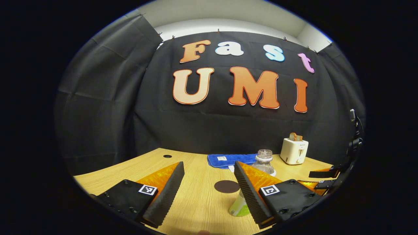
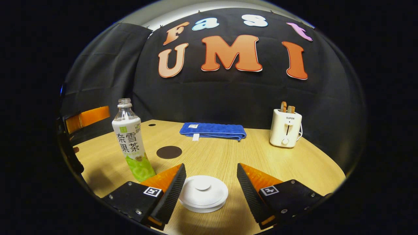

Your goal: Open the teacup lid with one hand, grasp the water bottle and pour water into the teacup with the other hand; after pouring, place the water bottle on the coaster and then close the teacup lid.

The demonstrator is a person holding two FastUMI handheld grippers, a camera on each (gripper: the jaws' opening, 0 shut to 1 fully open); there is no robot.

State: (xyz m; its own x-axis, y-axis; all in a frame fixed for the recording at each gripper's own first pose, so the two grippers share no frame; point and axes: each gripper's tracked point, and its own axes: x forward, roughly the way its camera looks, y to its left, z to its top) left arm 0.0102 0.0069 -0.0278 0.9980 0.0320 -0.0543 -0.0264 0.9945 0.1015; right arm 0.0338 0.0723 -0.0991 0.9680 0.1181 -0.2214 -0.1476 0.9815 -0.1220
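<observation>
Wooden table (image 2: 228, 153) | right claw (image 2: 209, 189) spread over teacup lid (image 2: 203, 193) | left claw (image 1: 209, 187) spread beside water bottle (image 1: 261, 164)

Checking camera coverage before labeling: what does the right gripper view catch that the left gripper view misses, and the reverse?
Right gripper view alone: the white teacup lid, still on, between its open fingers, and the bottle's full label.
Left gripper view alone: the other gripper at its right edge.
Both: water bottle, uncapped, standing; dark coaster; blue towel; toaster; wooden table.

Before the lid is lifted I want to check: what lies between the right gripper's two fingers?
In the right gripper view, the white teacup lid lies between the open right gripper, touching neither finger.
</observation>
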